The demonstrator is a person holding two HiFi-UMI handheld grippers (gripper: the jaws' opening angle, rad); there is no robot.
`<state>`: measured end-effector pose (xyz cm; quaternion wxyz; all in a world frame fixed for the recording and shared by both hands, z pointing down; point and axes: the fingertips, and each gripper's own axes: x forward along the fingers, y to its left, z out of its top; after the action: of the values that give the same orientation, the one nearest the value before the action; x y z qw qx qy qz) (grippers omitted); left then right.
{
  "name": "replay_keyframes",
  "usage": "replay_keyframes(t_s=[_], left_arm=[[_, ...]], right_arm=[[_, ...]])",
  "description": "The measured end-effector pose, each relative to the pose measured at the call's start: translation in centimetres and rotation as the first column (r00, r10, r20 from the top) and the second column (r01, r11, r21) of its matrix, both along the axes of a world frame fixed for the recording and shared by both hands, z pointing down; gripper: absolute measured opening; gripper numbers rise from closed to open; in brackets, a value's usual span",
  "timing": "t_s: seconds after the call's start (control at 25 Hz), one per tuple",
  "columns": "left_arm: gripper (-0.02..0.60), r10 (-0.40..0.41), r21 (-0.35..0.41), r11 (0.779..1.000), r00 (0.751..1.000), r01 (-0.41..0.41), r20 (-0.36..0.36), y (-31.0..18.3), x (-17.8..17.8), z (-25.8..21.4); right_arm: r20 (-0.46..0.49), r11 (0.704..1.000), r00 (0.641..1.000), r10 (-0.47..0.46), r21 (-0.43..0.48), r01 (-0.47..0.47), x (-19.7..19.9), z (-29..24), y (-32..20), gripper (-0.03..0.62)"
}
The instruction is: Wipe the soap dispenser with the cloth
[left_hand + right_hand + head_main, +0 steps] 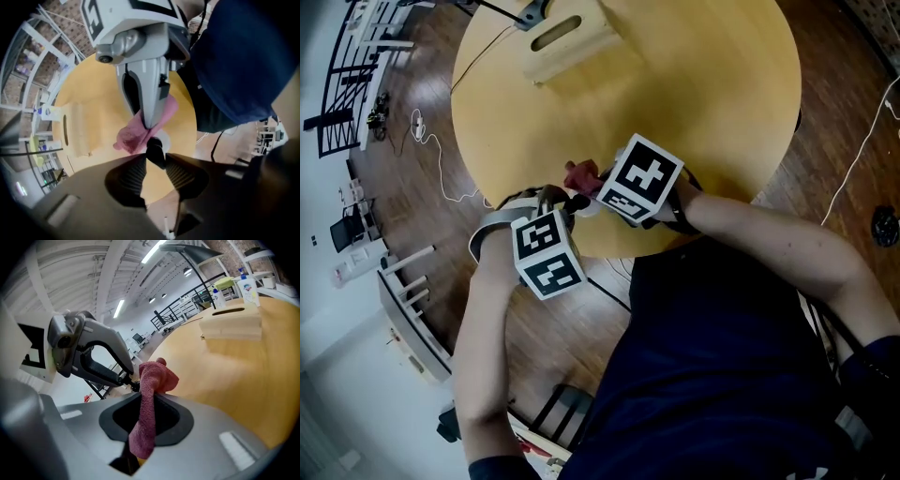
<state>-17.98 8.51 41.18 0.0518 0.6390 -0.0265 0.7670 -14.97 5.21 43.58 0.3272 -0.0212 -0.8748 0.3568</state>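
Two grippers clamp tight: right gripper [147, 397] on one pink cloth [151, 378], left gripper [155, 160] on one soap dispenser [155, 151].

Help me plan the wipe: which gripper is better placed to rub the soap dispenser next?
Right: the right gripper is shut on the cloth, beside the soap dispenser, whose dark top the left gripper pinches.

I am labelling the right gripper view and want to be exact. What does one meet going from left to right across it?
left gripper → cloth → wooden box
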Motion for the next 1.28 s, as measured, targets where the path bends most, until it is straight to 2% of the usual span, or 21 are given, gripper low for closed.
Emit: replay_keyframes(t_s=[0.04, 0.12, 0.2, 0.24, 0.28, 0.36, 0.44, 0.52, 0.6, 0.72, 0.8, 0.88, 0.92, 0.96, 1.0, 1.04, 1.12, 1.16, 1.2, 1.24, 1.28], left_arm=[[0.13, -0.013, 0.017, 1.0, 1.0, 0.014, -0.01, -0.1, -0.1, 0.0], [0.169, -0.152, 0.038, 0.987, 0.986, 0.154, -0.067, -0.5, -0.1, -0.2], [0.225, -0.337, 0.025, 0.938, 0.928, 0.345, -0.161, -0.8, 0.5, -0.5], [0.225, -0.394, 0.023, 0.914, 0.898, 0.406, -0.198, -1.1, 0.8, -0.6], [0.218, -0.414, 0.033, 0.902, 0.885, 0.43, -0.215, -1.3, 0.9, -0.7], [0.16, -0.357, 0.068, 0.925, 0.916, 0.375, -0.185, -1.3, 1.0, -0.5], [0.122, -0.251, 0.075, 0.962, 0.96, 0.262, -0.124, -0.8, 1.3, -0.3], [0.101, -0.146, 0.069, 0.986, 0.986, 0.152, -0.08, -0.5, 1.7, -0.3], [0.101, -0.014, 0.067, 0.998, 0.998, 0.018, -0.054, -0.3, 1.6, -0.2], [0.103, 0.193, 0.087, 0.978, 0.981, -0.19, -0.031, -0.3, 1.6, 0.0], [0.128, 0.18, 0.136, 0.975, 0.983, -0.174, -0.03, -0.7, 1.6, -0.2], [0.177, -0.008, 0.186, 0.982, 0.997, 0.023, -0.082, -1.2, 1.0, -0.8], [0.198, -0.146, 0.204, 0.964, 0.98, 0.172, -0.132, -1.3, 0.5, -1.2], [0.209, -0.29, 0.216, 0.919, 0.937, 0.329, -0.193, -1.4, -0.1, -1.7], [0.209, -0.423, 0.218, 0.85, 0.868, 0.48, -0.261, -1.2, -0.5, -2.2], [0.209, -0.535, 0.204, 0.764, 0.777, 0.612, -0.331, -0.8, -0.8, -2.7], [0.207, -0.693, 0.122, 0.575, 0.561, 0.809, -0.452, 0.5, -0.3, -3.2], [0.202, -0.742, 0.07, 0.487, 0.455, 0.87, -0.492, 1.3, 0.4, -2.9], [0.191, -0.769, 0.039, 0.418, 0.377, 0.908, -0.516, 2.0, 1.0, -2.3], [0.181, -0.777, 0.044, 0.375, 0.34, 0.926, -0.529, 2.6, 1.3, -1.4], [0.173, -0.772, 0.082, 0.357, 0.343, 0.931, -0.536, 2.9, 1.4, -0.6]], right_arm=[[0.007, 1.0, 1.0, 0.024, -0.006, -0.024, 0.2, -0.2, -0.5, 0.066], [0.026, 0.996, 0.996, 0.088, -0.004, -0.088, 0.0, -0.7, -2.3, 0.066], [0.048, 0.992, 0.991, 0.123, 0.001, -0.123, -0.6, -1.3, -3.5, 0.066], [0.052, 0.993, 0.992, 0.116, 0.006, -0.116, -1.1, -1.5, -3.6, 0.066], [0.049, 0.995, 0.994, 0.094, 0.01, -0.095, -1.6, -1.5, -3.3, 0.066], [0.027, 0.999, 0.999, 0.036, 0.006, -0.036, -2.3, -1.0, -2.2, 0.066], [0.007, 1.0, 1.0, 0.008, -0.005, -0.008, -2.3, -0.5, -1.3, 0.066], [-0.006, 1.0, 1.0, 0.007, -0.004, -0.007, -1.6, -0.3, -0.9, 0.066], [-0.016, 1.0, 1.0, -0.004, -0.012, 0.004, -0.7, -0.2, -0.3, 0.066], [-0.014, 0.998, 0.999, -0.03, -0.056, 0.029, 0.4, 0.2, 1.0, 0.066], [-0.003, 0.997, 1.0, -0.019, -0.077, 0.019, 0.8, 0.0, 0.8, 0.066], [0.017, 0.997, 0.999, 0.035, -0.066, -0.034, 0.5, -0.6, -0.8, 0.066], [0.032, 0.996, 0.997, 0.069, -0.056, -0.067, -0.1, -0.9, -1.8, 0.066], [0.047, 0.995, 0.994, 0.095, -0.046, -0.092, -0.7, -1.4, -2.8, 0.066], [0.056, 0.994, 0.993, 0.105, -0.039, -0.103, -1.3, -1.7, -3.4, 0.066], [0.058, 0.995, 0.994, 0.098, -0.032, -0.096, -1.8, -1.9, -3.7, 0.066], [0.034, 0.999, 0.999, 0.037, -0.021, -0.037, -2.7, -1.6, -3.1, 0.066], [0.019, 1.0, 1.0, 0.0, -0.019, 0.0, -2.9, -1.3, -2.4, 0.066], [0.008, 0.999, 1.0, -0.029, -0.019, 0.029, -2.9, -1.0, -1.7, 0.066], [0.002, 0.999, 0.999, -0.045, -0.019, 0.045, -2.6, -1.0, -1.1, 0.067], [-0.001, 0.998, 0.999, -0.053, -0.015, 0.053, -2.0, -1.2, -0.7, 0.066]])
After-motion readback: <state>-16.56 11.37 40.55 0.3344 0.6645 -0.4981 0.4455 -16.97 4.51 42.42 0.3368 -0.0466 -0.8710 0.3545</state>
